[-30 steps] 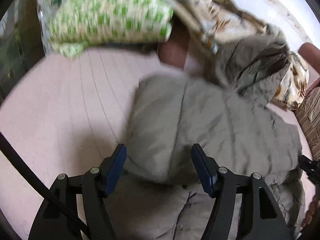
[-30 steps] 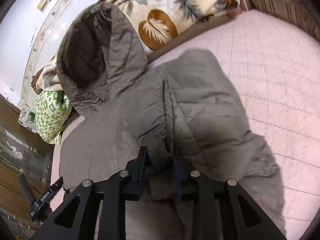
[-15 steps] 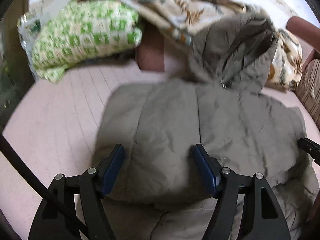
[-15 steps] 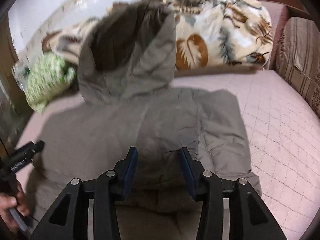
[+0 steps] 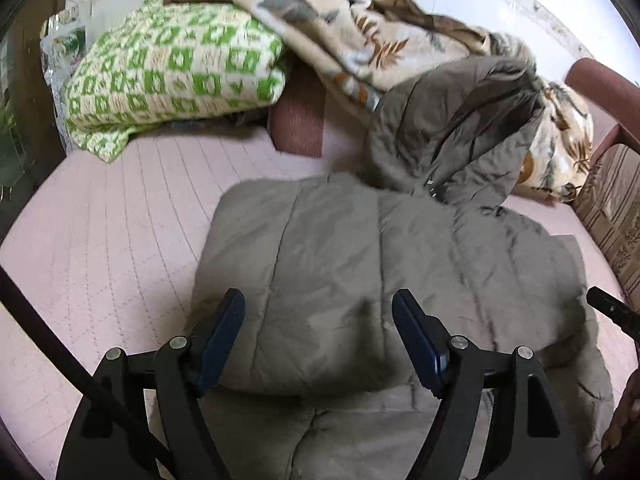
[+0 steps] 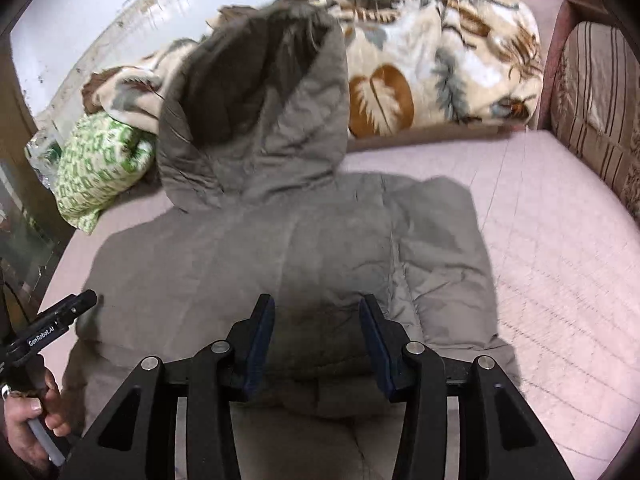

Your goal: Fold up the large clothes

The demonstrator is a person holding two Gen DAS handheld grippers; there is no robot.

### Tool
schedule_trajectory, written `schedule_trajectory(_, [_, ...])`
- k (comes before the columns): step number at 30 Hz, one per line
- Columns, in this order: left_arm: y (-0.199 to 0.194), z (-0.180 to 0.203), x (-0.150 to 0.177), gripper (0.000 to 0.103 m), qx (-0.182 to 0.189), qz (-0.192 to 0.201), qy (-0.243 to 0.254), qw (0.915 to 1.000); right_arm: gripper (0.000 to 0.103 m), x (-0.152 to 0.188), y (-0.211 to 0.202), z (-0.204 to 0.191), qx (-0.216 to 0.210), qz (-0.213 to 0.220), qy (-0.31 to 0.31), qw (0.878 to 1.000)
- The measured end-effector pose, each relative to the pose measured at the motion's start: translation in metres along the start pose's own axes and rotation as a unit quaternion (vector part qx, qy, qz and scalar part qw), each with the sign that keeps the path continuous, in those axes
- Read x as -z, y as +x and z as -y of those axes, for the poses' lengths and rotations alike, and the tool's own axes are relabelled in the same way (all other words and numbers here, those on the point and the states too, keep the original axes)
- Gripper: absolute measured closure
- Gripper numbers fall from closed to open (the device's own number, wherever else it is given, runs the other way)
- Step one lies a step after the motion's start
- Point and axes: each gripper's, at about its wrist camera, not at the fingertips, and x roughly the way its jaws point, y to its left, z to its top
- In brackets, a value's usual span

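A large grey-olive quilted hooded jacket [image 5: 380,264] lies on the pink quilted bed, both sides folded in over its middle. Its hood [image 5: 452,132] props up against the bedding at the back. In the right wrist view the jacket [image 6: 304,248] fills the centre with the hood [image 6: 256,104] upright behind it. My left gripper [image 5: 318,340] is open and empty, hovering over the jacket's near folded edge. My right gripper [image 6: 316,336] is open and empty above the same edge. The left gripper's tip [image 6: 68,312] shows at the left of the right wrist view.
A green-and-white checked pillow [image 5: 172,72] and a cream leaf-print blanket [image 5: 360,32] lie along the back of the bed [image 5: 100,240]. A striped cushion [image 6: 600,112] and maroon armrest stand at the right. Pink bed surface [image 6: 560,260] lies right of the jacket.
My right gripper let go of the jacket fold it was pinching and opened. Both grippers swung back to face the folded jacket squarely; the jacket now lies flat.
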Motion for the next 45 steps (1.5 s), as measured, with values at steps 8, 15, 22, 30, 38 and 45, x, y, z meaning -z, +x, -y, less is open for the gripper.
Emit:
schedule_trajectory(8, [-0.020, -0.003, 0.001, 0.027, -0.008, 0.007, 0.003, 0.9999, 0.055, 0.002, -0.029, 0.002, 0.005, 0.005, 0.002, 1.000])
schedule_trajectory(15, [-0.016, 0.004, 0.008, 0.027, -0.020, 0.002, 0.024, 0.9995, 0.055, 0.005, -0.034, 0.007, 0.009, 0.001, 0.001, 1.000])
schedule_trajectory(22, [0.006, 0.002, 0.014, 0.027, -0.028, -0.025, 0.025, 0.9990, 0.055, 0.004, -0.023, 0.010, 0.009, -0.007, 0.005, 1.000])
schedule_trajectory(30, [0.021, 0.001, 0.018, 0.027, -0.032, -0.055, 0.025, 0.9976, 0.055, 0.011, 0.018, 0.020, 0.006, -0.065, 0.034, 0.997])
schedule_trajectory(38, [-0.031, 0.002, -0.003, 0.027, -0.019, 0.023, 0.007, 0.9995, 0.046, -0.001, -0.035, 0.024, -0.043, -0.007, 0.063, 0.997])
schedule_trajectory(45, [-0.034, 0.002, -0.002, 0.027, -0.003, 0.022, 0.008, 0.9997, 0.041, -0.050, -0.064, 0.029, -0.126, 0.009, 0.144, 0.982])
